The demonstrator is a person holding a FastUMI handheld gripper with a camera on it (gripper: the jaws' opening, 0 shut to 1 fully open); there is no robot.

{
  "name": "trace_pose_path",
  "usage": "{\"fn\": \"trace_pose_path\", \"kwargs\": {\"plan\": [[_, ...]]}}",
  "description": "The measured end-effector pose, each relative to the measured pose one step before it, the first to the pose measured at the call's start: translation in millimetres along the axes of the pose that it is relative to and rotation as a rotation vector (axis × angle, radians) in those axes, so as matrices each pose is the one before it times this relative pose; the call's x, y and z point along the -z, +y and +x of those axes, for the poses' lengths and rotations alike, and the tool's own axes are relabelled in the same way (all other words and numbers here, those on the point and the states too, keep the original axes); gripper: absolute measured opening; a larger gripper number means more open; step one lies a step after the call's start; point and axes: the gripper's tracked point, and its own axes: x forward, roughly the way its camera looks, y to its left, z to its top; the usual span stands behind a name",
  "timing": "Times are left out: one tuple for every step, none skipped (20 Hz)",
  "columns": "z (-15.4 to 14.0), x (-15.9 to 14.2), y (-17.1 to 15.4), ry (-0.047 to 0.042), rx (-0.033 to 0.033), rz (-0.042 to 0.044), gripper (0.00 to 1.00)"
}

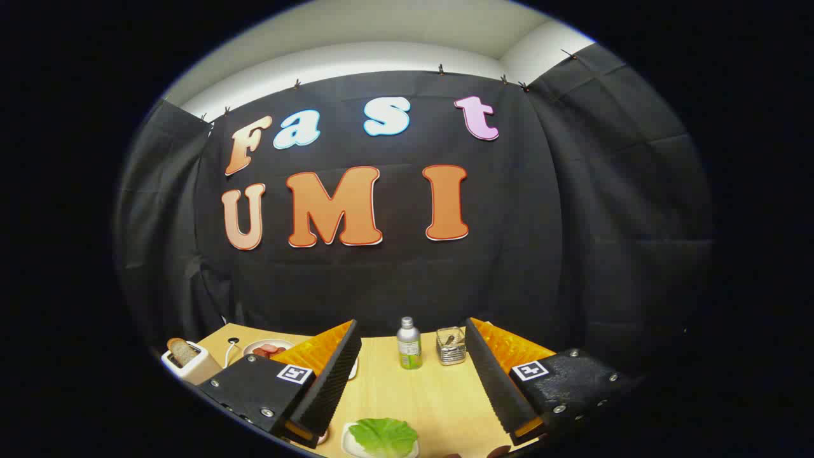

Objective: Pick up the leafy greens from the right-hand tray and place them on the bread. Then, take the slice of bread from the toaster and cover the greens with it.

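My gripper is open and held above the wooden table, with nothing between its fingers. Below and between the fingers lies a green leaf on a white tray. A white toaster stands off to the left beyond the left finger. A slice of bread sticks up out of its slot. Most of the tray under the leaf is hidden.
A small bottle with a green label and a glass jar stand at the table's far edge between the fingers. A white plate with red slices lies near the toaster. Black cloth walls the booth behind.
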Motion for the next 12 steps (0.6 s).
{"fn": "trace_pose_path", "kwargs": {"plan": [[-6.74,-2.33,12.74,-0.00718,-0.00138,0.00858,0.98],[-5.91,-2.83,12.16,-0.00988,-0.00456,0.00716,0.98],[-4.31,-2.32,11.88,-0.01350,-0.00519,-0.00136,0.98],[-2.90,0.06,8.31,-0.00466,0.00245,-0.00736,0.98],[-2.42,4.17,6.61,0.00892,0.00606,-0.00416,0.98],[-3.27,3.47,4.80,0.01804,0.01714,0.00510,0.98],[-3.19,2.65,4.15,0.01530,0.01818,0.01527,0.98],[-2.93,-0.95,5.61,0.00100,0.00705,0.02184,0.98],[-1.23,-1.98,6.61,-0.00801,0.00067,0.01408,0.98],[-0.91,-2.49,4.06,-0.01055,0.00410,0.00823,0.98],[-0.77,-1.71,4.44,-0.01016,-0.00180,-0.00274,0.98],[0.45,-2.36,3.77,-0.00496,-0.00370,-0.01571,0.98]]}}
